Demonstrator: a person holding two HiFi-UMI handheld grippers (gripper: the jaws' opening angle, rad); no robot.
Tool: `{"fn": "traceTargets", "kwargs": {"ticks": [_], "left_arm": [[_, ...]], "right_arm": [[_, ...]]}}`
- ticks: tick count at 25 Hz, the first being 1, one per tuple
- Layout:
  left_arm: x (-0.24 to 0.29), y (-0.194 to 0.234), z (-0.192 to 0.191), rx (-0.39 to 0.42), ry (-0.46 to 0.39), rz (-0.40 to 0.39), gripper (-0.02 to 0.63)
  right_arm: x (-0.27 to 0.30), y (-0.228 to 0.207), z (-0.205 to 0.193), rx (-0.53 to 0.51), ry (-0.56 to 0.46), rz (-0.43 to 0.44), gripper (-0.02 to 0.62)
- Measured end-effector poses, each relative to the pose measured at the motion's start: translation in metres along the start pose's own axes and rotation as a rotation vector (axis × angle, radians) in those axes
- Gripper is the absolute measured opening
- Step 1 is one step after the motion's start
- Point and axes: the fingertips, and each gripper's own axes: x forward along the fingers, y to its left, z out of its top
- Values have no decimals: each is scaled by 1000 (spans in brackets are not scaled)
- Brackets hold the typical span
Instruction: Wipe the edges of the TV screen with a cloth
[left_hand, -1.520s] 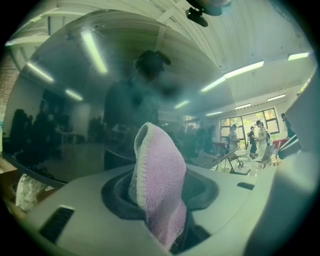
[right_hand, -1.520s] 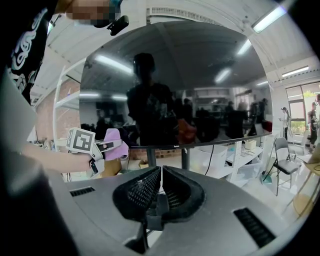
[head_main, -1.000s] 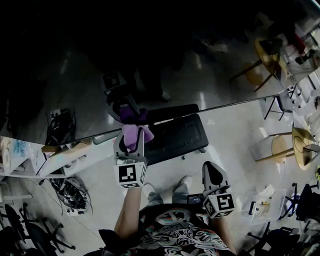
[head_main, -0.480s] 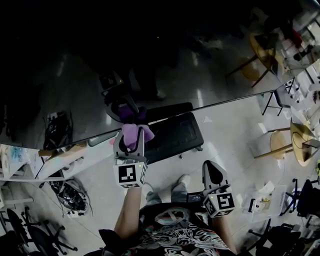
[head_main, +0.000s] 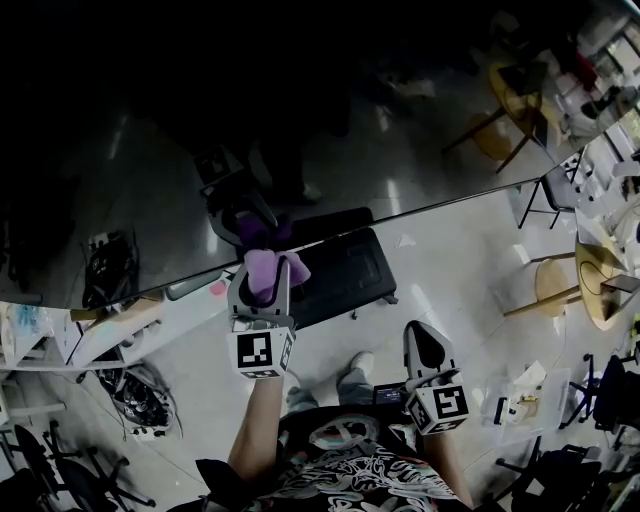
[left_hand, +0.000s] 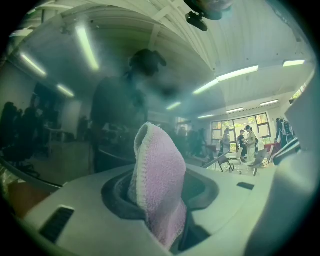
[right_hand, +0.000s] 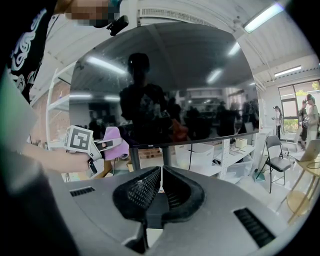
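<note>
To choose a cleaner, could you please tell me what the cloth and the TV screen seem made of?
The cloth looks like soft pink terry or microfibre: nubbly weave, stitched pale edge. The TV screen looks like glossy dark glass or plastic, hard to tell which: it mirrors the ceiling lights sharply.

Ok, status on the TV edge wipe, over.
Left gripper shut on pink knitted cloth, at lower edge of large dark TV screen. Right gripper shut, empty, held low. No obstruction seen along that edge.
</note>
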Motion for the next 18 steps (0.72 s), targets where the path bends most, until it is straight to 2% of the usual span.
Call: {"fn": "traceTargets", "kwargs": {"ticks": [18], "left_arm": [[26, -45, 1, -11, -19, -27, 181]], "right_arm": [[11, -43, 5, -26, -13, 30, 32]]}}
